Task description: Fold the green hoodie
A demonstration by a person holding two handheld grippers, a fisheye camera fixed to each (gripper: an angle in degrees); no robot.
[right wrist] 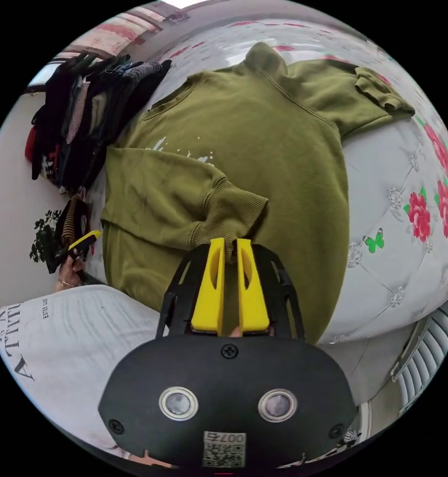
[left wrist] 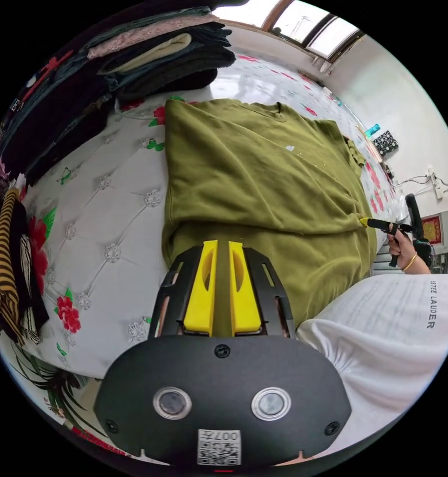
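Note:
The green hoodie [left wrist: 263,184] lies spread on the bed [left wrist: 109,208], front up. One sleeve [right wrist: 159,194] is folded across its body. My right gripper [right wrist: 229,244] is shut on that sleeve's ribbed cuff [right wrist: 228,208]. It appears small in the left gripper view, right gripper [left wrist: 367,222], at the hoodie's far edge. My left gripper [left wrist: 223,244] is over the hoodie's near edge, jaws nearly together with green fabric between them. In the right gripper view, the left gripper [right wrist: 87,240] sits in a hand at the hoodie's side. The other sleeve [right wrist: 378,94] lies out on the bed.
Piles of dark folded clothes [left wrist: 149,59] line the bed's far side, with a striped garment [left wrist: 5,258] beside them. The person's white shirt [left wrist: 393,328] is close to both grippers. A radiator [right wrist: 427,362] stands by the bed's edge.

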